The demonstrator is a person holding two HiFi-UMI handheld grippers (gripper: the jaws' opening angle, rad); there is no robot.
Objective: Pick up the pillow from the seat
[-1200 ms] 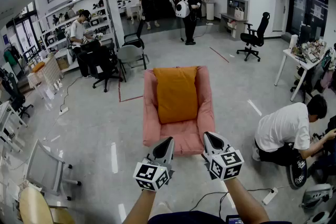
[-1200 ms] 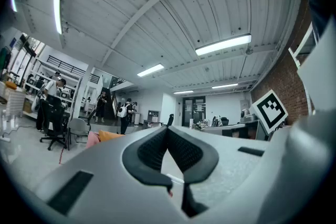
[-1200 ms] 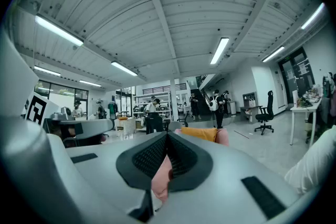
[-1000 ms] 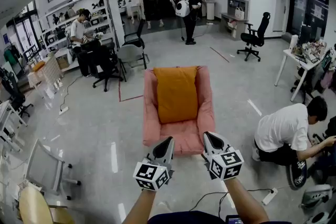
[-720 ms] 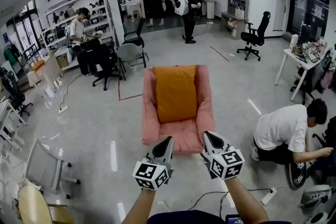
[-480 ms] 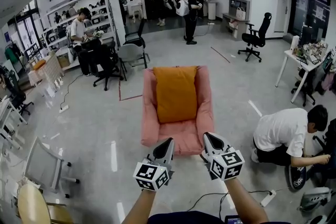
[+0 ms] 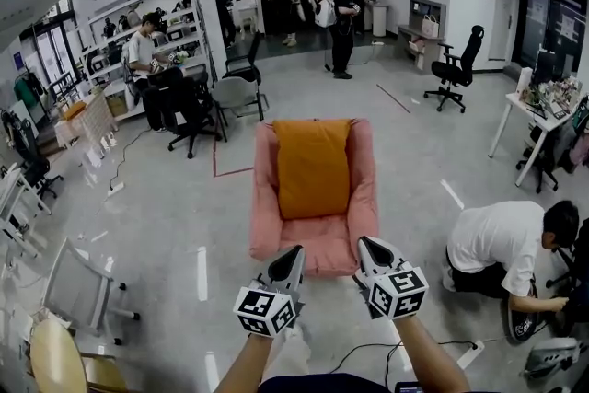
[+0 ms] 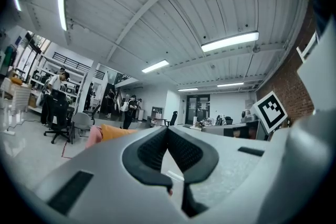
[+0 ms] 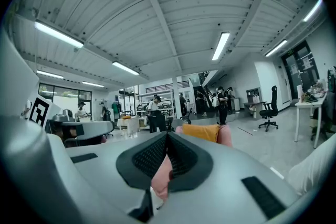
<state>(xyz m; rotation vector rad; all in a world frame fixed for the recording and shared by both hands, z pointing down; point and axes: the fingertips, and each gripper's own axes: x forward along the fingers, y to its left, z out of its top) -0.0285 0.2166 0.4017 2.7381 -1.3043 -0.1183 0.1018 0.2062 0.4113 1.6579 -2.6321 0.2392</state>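
Office floor (image 7: 166,225) holds armchair (image 7: 322,244), backrest hidden by pillow (image 7: 313,168).

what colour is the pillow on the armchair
Orange, on the pink armchair; the pillow shows best in the head view.

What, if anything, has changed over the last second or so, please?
The crouching person in the white shirt has bent lower toward the floor, and people at the back of the room have walked on. Nothing was grasped or released: the left gripper and right gripper stay shut and empty in front of the pink armchair, with the orange pillow untouched on it.
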